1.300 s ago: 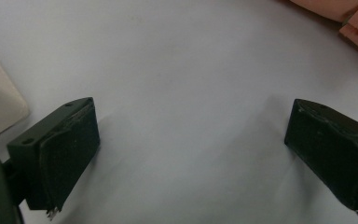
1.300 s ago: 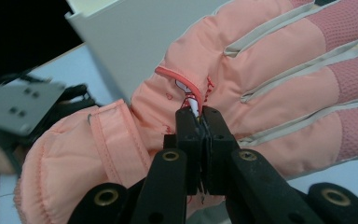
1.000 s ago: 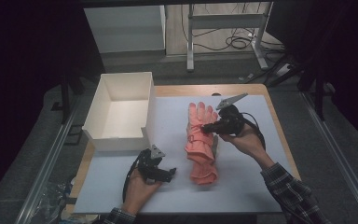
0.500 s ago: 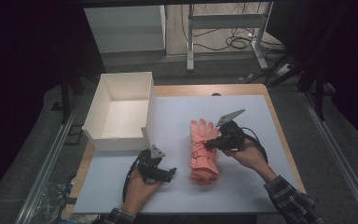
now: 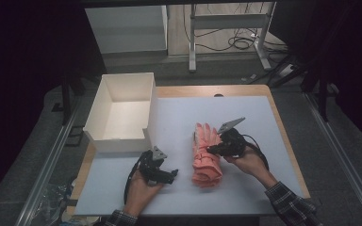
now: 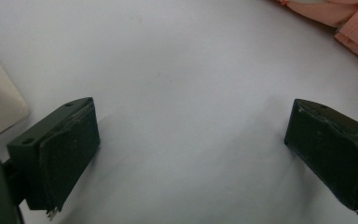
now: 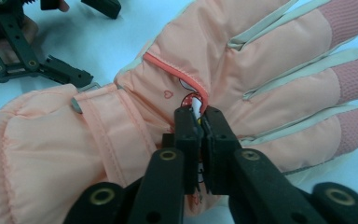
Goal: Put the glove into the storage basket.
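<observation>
Pink gloves (image 5: 206, 153) lie stacked at the counter's (image 5: 264, 117) centre, pinched at the palm by the right hand-held gripper (image 7: 199, 122) from three o'clock. The left hand-held gripper (image 5: 169, 175) rests spread at eight o'clock. A white box (image 5: 122, 110) sits at ten o'clock.

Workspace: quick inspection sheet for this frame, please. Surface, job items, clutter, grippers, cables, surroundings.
Surface: white mat on wooden table.
Job's things: pink gloves, stacked flat on the mat; white open box at left, inside bare.
Clutter: nothing seen.
Grippers: left gripper open over bare mat; right gripper shut on top glove's fabric.
Cables: black loops trail from both grippers; more cables on floor.
Surroundings: dark, table frame behind.
</observation>
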The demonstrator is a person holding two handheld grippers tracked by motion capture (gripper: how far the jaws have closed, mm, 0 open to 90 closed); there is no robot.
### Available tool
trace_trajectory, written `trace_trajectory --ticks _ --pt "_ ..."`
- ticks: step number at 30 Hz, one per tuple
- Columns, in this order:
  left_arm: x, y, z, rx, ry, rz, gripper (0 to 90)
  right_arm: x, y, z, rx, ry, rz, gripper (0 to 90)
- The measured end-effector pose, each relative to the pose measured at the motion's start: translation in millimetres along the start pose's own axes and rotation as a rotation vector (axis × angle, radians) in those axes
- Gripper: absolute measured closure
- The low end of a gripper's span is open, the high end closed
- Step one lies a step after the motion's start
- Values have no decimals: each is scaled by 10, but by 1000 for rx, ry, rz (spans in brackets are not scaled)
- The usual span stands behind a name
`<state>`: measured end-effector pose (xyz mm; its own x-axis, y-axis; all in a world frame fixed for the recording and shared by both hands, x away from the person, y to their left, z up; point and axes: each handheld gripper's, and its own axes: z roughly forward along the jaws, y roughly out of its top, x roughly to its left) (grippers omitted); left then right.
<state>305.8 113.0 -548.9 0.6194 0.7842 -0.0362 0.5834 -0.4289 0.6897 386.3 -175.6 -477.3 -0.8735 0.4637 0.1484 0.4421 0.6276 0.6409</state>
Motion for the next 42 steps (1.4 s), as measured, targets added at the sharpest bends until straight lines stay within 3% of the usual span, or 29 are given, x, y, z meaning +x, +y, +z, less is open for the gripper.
trace_trajectory --ticks 6,17,20,28,33,36,42 --pt "0 0 0 0 0 0 30 -30 -11 -133 -74 1 -5 633" --pt "0 0 2 -3 1 -1 30 -37 -125 -457 -157 -83 -46 582" --pt "-2 -1 1 -3 1 -4 31 -45 -223 -480 -157 -107 -45 587" --pt "-2 -1 -1 -1 0 -6 30 -27 -491 -456 -158 -115 -27 626" --pt "-2 -1 -1 -1 -1 -6 31 19 -646 -417 -152 -94 -18 694" --pt "-2 -1 -1 -1 0 -6 31 65 -737 -369 -142 -59 4 733" --pt "-2 -1 -2 -1 0 -5 31 167 -840 -275 -118 -31 -6 831"
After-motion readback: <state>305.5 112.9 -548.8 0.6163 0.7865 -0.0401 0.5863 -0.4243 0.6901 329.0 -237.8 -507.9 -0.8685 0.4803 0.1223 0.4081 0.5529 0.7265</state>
